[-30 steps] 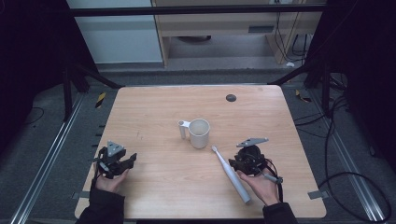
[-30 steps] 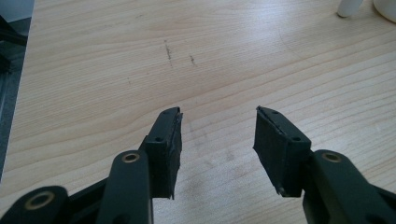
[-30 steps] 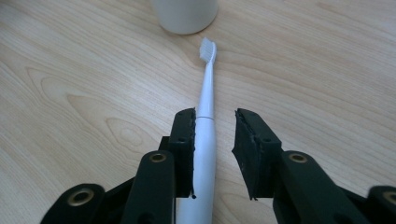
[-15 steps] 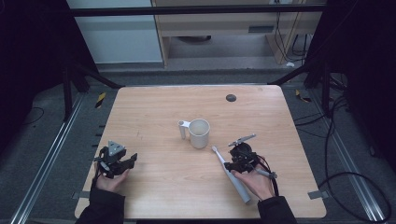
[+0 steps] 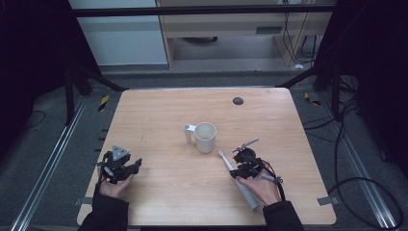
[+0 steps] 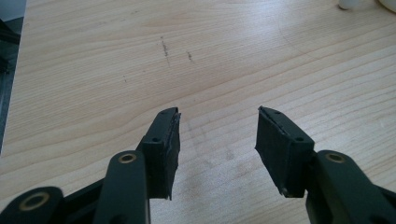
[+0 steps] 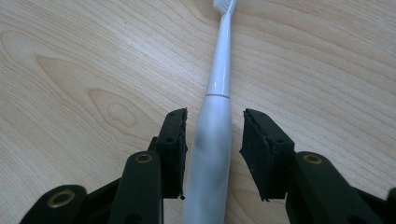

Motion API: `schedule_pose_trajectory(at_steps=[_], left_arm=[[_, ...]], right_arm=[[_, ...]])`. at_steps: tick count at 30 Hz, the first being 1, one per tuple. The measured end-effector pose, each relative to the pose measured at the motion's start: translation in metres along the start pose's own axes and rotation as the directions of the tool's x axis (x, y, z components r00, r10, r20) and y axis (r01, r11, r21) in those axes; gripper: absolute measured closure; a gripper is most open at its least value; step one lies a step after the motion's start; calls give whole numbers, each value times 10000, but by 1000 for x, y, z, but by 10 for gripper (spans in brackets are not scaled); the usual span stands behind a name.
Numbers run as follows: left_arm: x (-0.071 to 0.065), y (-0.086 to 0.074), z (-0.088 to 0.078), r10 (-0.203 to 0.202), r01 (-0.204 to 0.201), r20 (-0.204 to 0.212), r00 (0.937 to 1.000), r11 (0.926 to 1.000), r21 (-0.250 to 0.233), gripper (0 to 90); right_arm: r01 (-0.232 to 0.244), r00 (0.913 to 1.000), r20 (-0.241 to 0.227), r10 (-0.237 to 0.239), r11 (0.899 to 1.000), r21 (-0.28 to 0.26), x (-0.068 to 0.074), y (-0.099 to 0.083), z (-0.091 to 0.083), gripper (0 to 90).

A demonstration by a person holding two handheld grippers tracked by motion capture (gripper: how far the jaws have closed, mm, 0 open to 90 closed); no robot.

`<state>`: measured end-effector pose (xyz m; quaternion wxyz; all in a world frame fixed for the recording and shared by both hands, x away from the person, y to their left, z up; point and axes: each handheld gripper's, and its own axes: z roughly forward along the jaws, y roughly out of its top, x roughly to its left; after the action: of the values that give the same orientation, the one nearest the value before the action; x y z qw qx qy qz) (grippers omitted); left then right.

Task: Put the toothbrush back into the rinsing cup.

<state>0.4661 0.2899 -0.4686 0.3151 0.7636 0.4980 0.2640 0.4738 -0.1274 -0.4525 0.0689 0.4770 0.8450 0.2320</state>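
The right gripper (image 7: 212,135) is standing open around the toothbrush (image 7: 212,140), lying at five o'clock from the mug (image 5: 205,137), not squeezing yet, while the left gripper (image 6: 217,135) is waiting open and empty.

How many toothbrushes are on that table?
1. The toothbrush lies flat on the table at the near right, between the open jaws of the right gripper, its bristle end pointing toward the cup. Nothing seems to hide another.

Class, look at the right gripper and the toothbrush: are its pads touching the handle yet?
Apart. In the right gripper view the toothbrush lies between the right gripper's jaws, with table showing between the handle and the right-hand pad.
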Motion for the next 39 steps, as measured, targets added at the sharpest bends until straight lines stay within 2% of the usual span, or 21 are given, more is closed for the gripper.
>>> schedule_pose_trajectory(at_steps=[15, 21, 32, 35, 37, 39], left_arm=[[-1, 0, 0, 57, -57, 10, 10000, 10000, 50, 487], [-1, 0, 1, 64, -64, 22, 10000, 10000, 66, 488], [-2, 1, 3, 88, -88, 16, 10000, 9998, 160, 490], [-2, 1, 2, 100, -101, 28, 9999, 9998, 171, 491], [-2, 1, 2, 107, -108, 29, 9999, 9998, 176, 492], [-2, 1, 2, 101, -102, 33, 9999, 9998, 182, 492]], right_arm=[[-21, 10000, 82, 15, 9974, 726, 1, 1, 16, 600], [98, 9997, 212, -116, 9965, 829, 1, 1, 19, 618], [-156, 9998, 148, 142, 9953, 951, 1, 1, 22, 654], [-261, 9993, 286, 232, 9940, 1065, 3, 2, 22, 665], [-165, 9990, 426, 118, 9934, 1132, 4, 3, 22, 668], [-307, 9984, 507, 245, 9917, 1252, 5, 4, 22, 671]])
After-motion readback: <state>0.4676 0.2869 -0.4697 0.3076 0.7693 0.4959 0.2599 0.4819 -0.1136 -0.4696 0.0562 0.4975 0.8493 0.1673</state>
